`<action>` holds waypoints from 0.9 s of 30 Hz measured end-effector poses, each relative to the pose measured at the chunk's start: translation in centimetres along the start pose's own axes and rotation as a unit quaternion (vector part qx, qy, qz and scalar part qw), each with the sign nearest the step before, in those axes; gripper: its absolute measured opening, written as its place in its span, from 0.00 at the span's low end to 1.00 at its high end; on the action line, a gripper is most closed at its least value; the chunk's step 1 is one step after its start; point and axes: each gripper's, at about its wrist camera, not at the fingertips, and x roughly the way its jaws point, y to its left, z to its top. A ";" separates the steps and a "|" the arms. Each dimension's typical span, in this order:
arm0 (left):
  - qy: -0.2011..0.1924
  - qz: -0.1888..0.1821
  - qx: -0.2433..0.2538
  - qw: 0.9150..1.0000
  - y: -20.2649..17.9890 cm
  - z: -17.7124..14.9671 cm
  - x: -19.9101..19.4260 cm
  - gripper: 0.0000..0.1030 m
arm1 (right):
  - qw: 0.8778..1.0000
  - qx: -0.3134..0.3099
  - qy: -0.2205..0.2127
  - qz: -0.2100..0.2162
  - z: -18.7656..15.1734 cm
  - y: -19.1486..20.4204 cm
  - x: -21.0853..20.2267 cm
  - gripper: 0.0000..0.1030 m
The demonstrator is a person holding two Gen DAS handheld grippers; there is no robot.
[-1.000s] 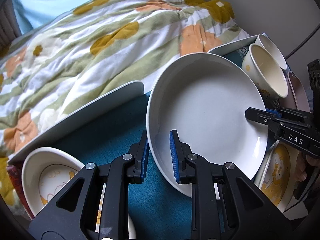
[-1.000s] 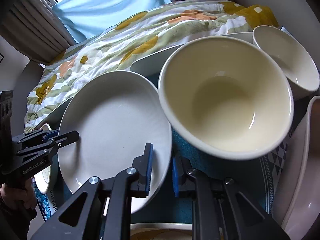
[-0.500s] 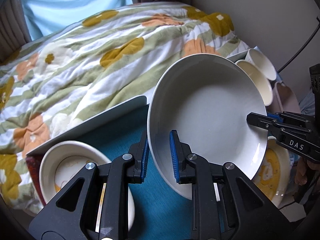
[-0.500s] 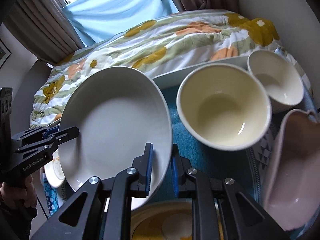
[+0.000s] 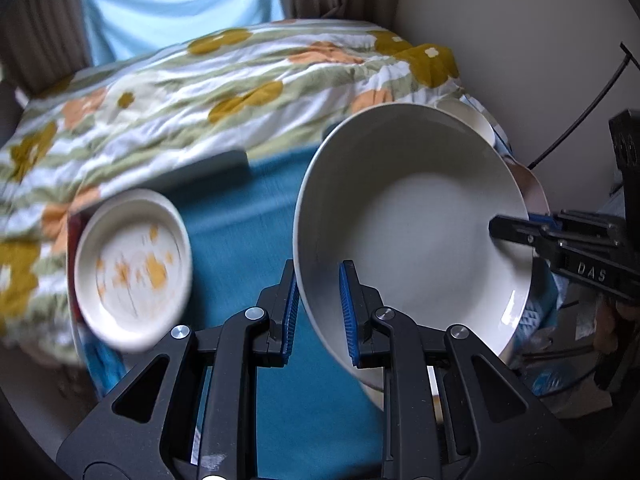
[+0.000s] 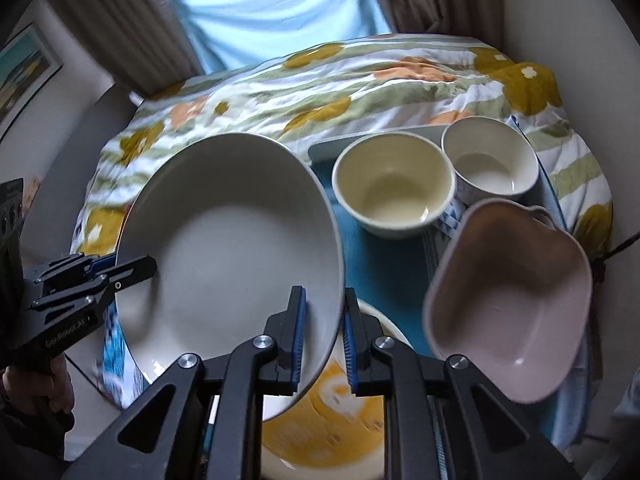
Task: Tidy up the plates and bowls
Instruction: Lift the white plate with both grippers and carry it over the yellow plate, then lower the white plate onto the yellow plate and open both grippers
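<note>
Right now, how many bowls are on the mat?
3: cream bowl at the back, white bowl to its right, pink bowl nearer on the right. The lifted plate may hide more.

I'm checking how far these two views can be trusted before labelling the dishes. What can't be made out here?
- Small patterned plate, left wrist view: motion blur smears its yellow print.
- Yellow-patterned plate, right wrist view: mostly hidden by the large white plate and the right gripper; also blurred.
- Small white bowl, left wrist view: only a rim sliver shows behind the large white plate.
- Pink dish, left wrist view: mostly hidden likewise.
</note>
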 end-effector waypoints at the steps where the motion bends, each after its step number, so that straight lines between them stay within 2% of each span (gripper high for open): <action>1: 0.002 0.003 -0.012 1.000 -0.7 -0.9 -0.2 0.17 | 1.000 -0.013 0.009 0.003 -0.6 -0.4 -0.3 0.15; 8: 0.014 0.017 -0.089 0.996 -5.3 -7.8 0.4 0.17 | 0.996 -0.070 0.045 0.028 -5.3 -3.4 -0.9 0.15; 13: 0.027 0.009 -0.117 0.993 -7.0 -10.6 2.7 0.17 | 0.995 -0.080 0.060 0.027 -7.6 -5.5 0.1 0.15; 23: 0.012 0.014 -0.121 0.992 -6.6 -10.1 5.3 0.17 | 0.996 -0.078 0.042 0.023 -7.9 -6.5 1.4 0.15; 27: 0.019 0.017 -0.122 0.992 -5.9 -9.7 5.9 0.17 | 0.996 -0.080 0.039 0.022 -7.8 -6.1 1.9 0.15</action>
